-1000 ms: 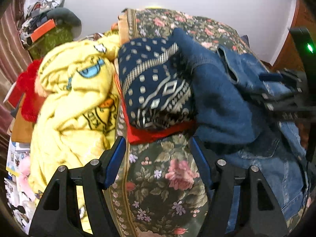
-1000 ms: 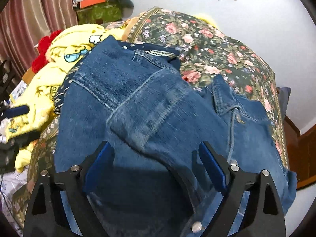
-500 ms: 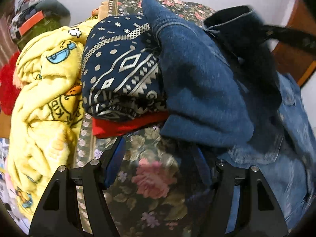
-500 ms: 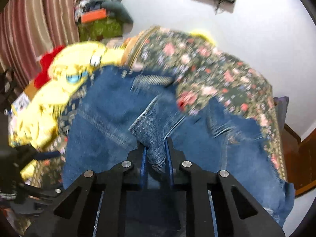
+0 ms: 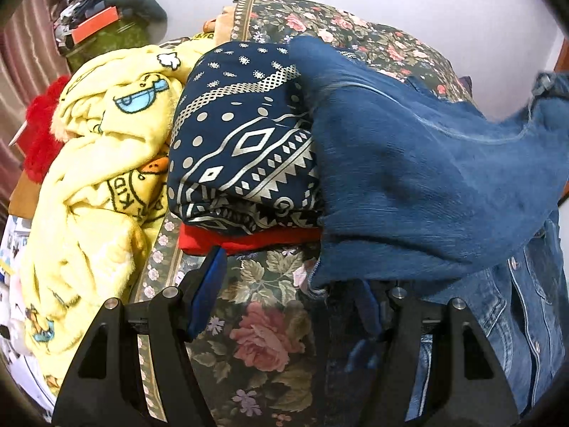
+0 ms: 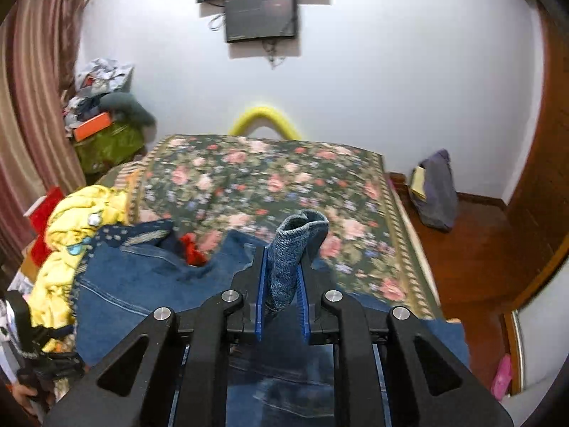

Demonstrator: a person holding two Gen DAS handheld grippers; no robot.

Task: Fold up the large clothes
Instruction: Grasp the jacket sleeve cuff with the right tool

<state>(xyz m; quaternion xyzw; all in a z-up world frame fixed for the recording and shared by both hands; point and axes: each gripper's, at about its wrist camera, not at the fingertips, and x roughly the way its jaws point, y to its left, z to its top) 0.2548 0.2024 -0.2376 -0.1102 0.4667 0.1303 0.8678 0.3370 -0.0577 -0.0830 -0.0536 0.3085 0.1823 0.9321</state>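
A blue denim jacket (image 5: pixel 419 178) lies over the floral bedspread (image 5: pixel 263 323) and partly over a folded navy patterned cloth (image 5: pixel 245 149). My right gripper (image 6: pixel 281 267) is shut on a fold of the denim jacket (image 6: pixel 288 249) and holds it lifted above the bed. In the left wrist view the lifted denim stretches up toward the right. My left gripper (image 5: pixel 291 288) is open, low over the bedspread at the jacket's near edge; its right finger is partly hidden under the denim hem.
A yellow cartoon blanket (image 5: pixel 96 185) is heaped at the bed's left, with a red cloth (image 5: pixel 245 240) under the navy one. Cluttered shelves (image 6: pixel 99 121) stand at the back left. A bag (image 6: pixel 434 188) sits on the wooden floor at right.
My right gripper closed on a fold of the denim jacket and lifted it up and back. The jacket now stretches upward. My left gripper stayed open near the hem.
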